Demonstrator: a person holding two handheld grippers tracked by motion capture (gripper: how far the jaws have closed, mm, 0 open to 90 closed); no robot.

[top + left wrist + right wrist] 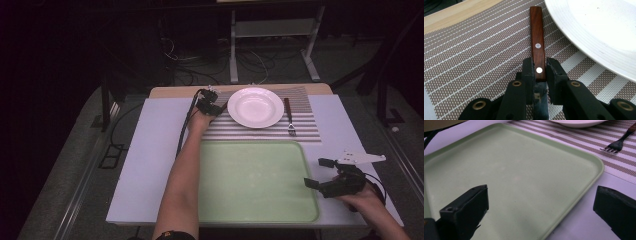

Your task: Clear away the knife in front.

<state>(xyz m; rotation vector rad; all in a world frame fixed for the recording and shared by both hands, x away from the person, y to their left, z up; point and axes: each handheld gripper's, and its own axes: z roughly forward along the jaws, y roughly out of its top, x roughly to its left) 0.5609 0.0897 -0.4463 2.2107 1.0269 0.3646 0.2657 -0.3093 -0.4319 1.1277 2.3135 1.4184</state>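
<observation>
High view: left forearm stretched forward across the table, left gripper [209,106] at the far-left edge of the striped placemat [305,127], just beside the white plate [255,107]. Right gripper [326,176] rests near the right rim of the green tray [210,200], jaws spread wide with nothing between them. Fork [289,116] lies right of the plate.

Left gripper view: jaws narrowed onto a knife [537,50], pads pressing both sides of its dark wooden handle near the lower of two metal rivets. Handle lies flat on the placemat, alongside the plate rim. Blade passes beneath the gripper body, mostly hidden.

Right gripper view: jaws stand far apart over the tray's corner; fork tines at the upper right, handle cut off.
</observation>
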